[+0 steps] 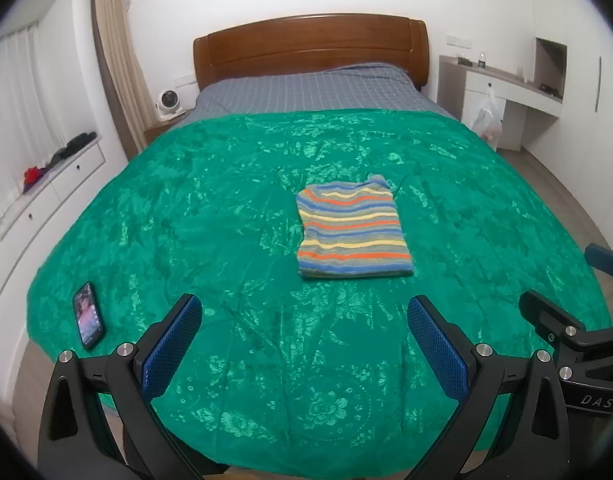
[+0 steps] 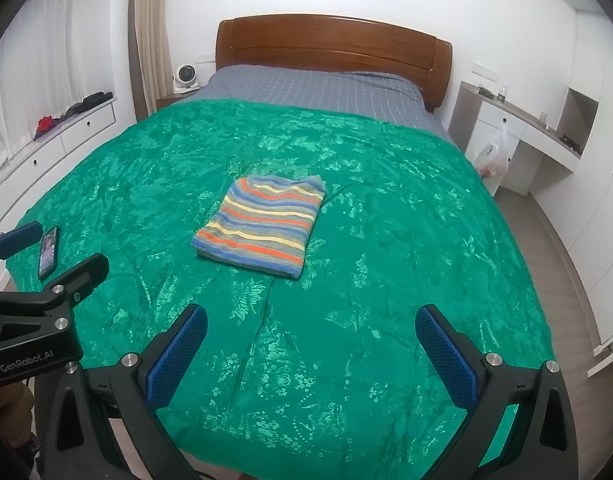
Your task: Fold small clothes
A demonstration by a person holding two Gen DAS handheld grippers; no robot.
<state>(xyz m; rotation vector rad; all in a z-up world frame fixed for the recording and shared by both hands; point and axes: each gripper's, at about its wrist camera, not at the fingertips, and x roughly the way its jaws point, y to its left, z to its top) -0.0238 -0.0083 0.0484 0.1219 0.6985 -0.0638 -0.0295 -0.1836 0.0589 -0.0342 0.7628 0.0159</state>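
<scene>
A small striped garment [image 1: 352, 229], folded into a neat rectangle, lies flat on the green bedspread [image 1: 210, 208] near the middle of the bed; it also shows in the right wrist view [image 2: 262, 226]. My left gripper [image 1: 304, 316] is open and empty, held above the near part of the bed, well short of the garment. My right gripper [image 2: 311, 324] is open and empty too, beside the left one and equally far back. The right gripper shows at the right edge of the left wrist view [image 1: 574, 304], the left gripper at the left edge of the right wrist view [image 2: 54, 252].
A phone [image 1: 88, 315] lies on the bedspread at the near left; it also shows in the right wrist view [image 2: 49, 257]. A wooden headboard [image 1: 310, 46] is at the far end. White drawers [image 1: 46, 196] run along the left, a desk [image 1: 502, 88] stands at the right.
</scene>
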